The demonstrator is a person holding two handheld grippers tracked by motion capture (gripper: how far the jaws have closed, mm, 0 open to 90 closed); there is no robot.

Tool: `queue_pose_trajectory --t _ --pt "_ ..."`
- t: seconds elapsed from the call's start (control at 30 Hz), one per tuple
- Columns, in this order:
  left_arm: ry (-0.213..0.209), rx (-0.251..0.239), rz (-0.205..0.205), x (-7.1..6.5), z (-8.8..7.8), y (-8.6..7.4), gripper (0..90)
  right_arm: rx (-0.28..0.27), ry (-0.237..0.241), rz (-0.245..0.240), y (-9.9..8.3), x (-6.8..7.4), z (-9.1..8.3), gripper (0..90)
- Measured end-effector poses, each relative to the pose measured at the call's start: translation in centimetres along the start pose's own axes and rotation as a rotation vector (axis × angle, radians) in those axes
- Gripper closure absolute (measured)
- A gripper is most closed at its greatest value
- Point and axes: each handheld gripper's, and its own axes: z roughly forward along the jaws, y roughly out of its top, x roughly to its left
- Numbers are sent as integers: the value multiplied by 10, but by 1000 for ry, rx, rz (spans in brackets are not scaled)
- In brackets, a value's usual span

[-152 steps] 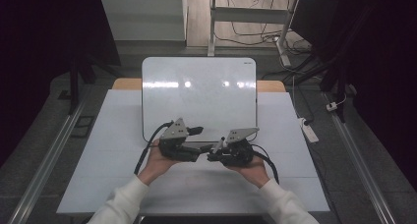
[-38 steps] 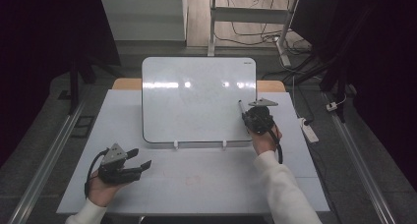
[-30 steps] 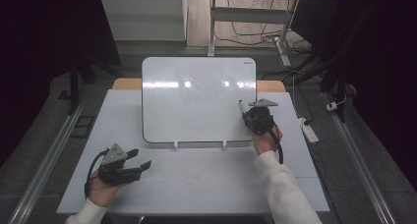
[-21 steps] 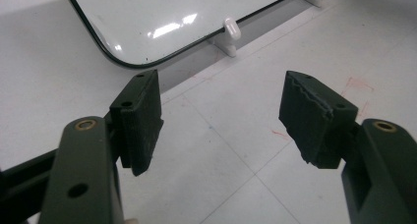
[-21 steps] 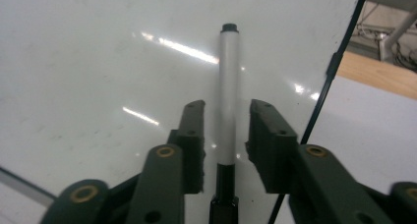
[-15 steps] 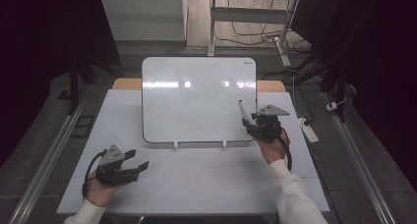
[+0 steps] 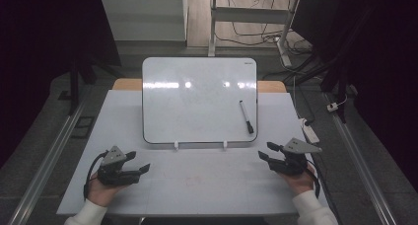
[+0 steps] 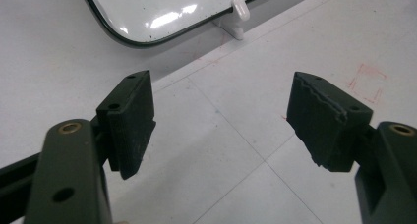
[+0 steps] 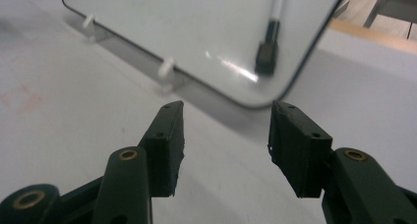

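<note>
You are working at a white table (image 7: 197,185) on which a whiteboard (image 7: 197,101) is standing propped on two small white feet (image 7: 176,146). A black marker (image 7: 246,117) is lying on the board face near its right edge, cap end toward the lower right corner; in the right gripper view the marker (image 9: 269,42) is showing just ahead of the jaws, above the board's rounded corner.

You are holding the right gripper (image 7: 266,153) just off the board's lower right corner, resting low over the table, its jaws released and grasping nothing. You are holding the left gripper (image 7: 140,165) well apart from the marker, below the board's lower left corner, jaws likewise spread wide and empty.

Judged from this layout, the step in hand is the approach to the marker, with no grasp begun. The next move is calling for you to raise the right gripper over the board edge, straddle the marker barrel across its width, and clench without pushing the propped board backward.
</note>
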Motion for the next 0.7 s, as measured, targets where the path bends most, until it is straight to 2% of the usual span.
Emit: queue_pose_trajectory --t 0.07,0.17,0.37,0.7 --pt "-1 2 2 0 1 0 260 -5 9 25 -11 -4 -5 470" --pt "-1 1 4 -1 2 1 257 7 -2 28 -21 -8 -6 470" --pt "0 -7 11 -1 1 2 251 15 5 6 -19 -5 1 471" --pt "-1 -8 10 1 1 1 250 32 -5 13 -22 -5 2 476"
